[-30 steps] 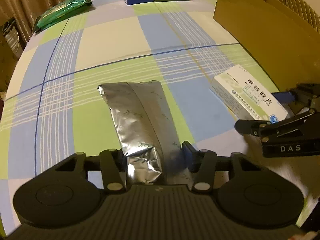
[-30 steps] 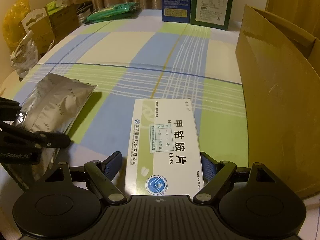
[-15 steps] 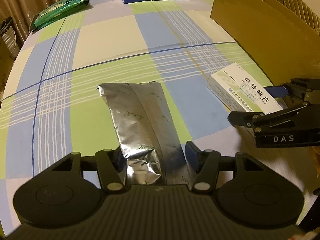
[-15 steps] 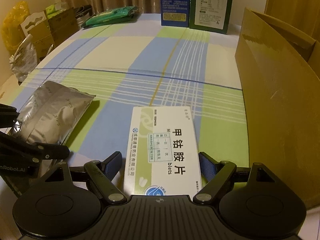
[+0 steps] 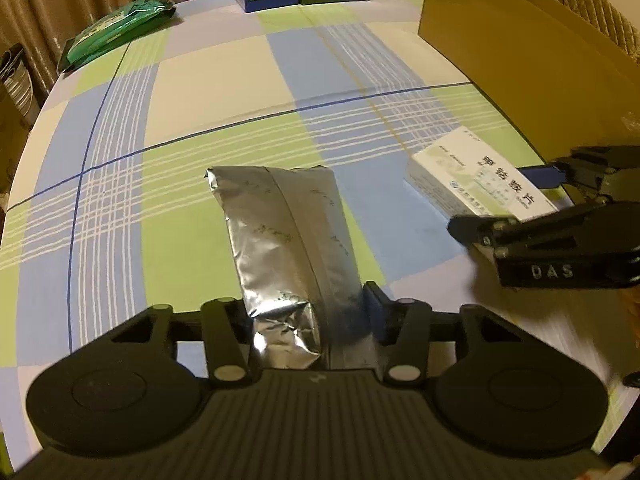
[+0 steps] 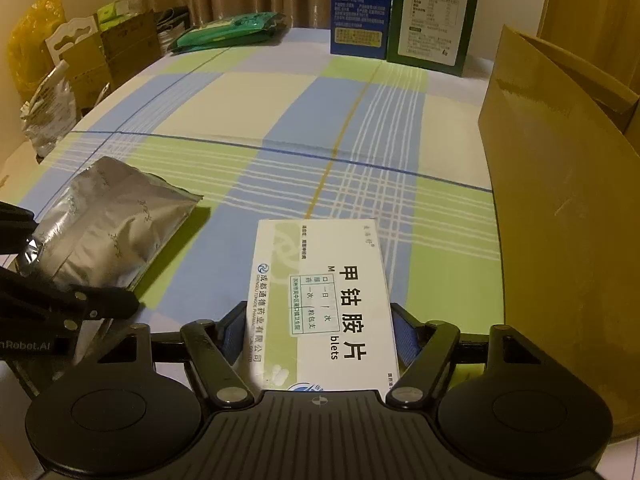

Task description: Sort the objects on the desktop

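Partly hidden, each hand-held gripper clamps something: left [image 5: 310,312] the foil pouch [image 5: 288,240], right [image 6: 318,332] the medicine box [image 6: 324,304].

A foil pouch [image 5: 288,240] is lying on the tablecloth [image 5: 200,92], its near end sitting between the fingers of the left gripper [image 5: 310,320]. To its right, apart from it, a medicine box [image 6: 324,304] is lying flat with its near end sitting between the fingers of the right gripper [image 6: 320,336]. A cardboard box [image 6: 560,208] is standing just to the right of the medicine box, along the table's right side. At the far edge, two cartons [image 6: 400,12] are standing upright side by side. Left of them, a flat packet [image 6: 228,30] is lying at the far left corner. Beyond the table's left edge, bags and boxes [image 6: 80,56] are sitting.
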The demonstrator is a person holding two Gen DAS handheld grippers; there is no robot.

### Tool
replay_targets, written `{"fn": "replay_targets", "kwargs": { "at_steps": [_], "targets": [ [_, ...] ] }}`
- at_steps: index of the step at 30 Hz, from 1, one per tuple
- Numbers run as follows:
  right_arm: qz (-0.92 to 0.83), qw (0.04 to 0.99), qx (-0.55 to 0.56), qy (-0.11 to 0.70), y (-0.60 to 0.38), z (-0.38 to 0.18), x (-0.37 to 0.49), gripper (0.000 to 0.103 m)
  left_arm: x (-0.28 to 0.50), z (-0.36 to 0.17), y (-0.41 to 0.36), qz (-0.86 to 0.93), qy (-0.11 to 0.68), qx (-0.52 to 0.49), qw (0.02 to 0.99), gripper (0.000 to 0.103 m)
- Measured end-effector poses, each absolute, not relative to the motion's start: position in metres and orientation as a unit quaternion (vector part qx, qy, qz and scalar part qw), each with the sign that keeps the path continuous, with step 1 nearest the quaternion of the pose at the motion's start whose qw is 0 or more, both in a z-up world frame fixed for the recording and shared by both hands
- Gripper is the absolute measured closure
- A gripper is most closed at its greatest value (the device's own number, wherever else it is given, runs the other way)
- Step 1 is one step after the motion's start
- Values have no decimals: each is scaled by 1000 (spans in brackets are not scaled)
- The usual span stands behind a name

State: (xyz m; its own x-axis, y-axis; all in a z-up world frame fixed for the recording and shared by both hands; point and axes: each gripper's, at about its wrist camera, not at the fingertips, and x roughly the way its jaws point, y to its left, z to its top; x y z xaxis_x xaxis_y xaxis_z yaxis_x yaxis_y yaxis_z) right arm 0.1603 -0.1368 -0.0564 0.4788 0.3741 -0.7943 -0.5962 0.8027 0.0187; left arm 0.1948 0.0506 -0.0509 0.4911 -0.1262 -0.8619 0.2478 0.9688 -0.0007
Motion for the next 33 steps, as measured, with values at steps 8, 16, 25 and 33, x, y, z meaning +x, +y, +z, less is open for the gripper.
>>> {"fn": "replay_targets", "kwargs": {
  "at_steps": [8, 16, 25, 33],
  "targets": [
    [299, 852, -116, 413, -134, -48, 158, 35, 192, -49, 49, -121, 491, 51, 861, 64],
    [306, 854, -111, 406, -131, -42, 154, 35, 191, -47, 45, -128, 489, 46, 861, 65],
    [308, 854, -111, 404, -130, -41, 152, 35, 189, -44, 44, -128, 486, 38, 863, 65],
    [305, 859, -106, 397, -141, -31, 142, 35, 180, -35, 43, -134, 481, 25, 866, 65]
  ]
}}
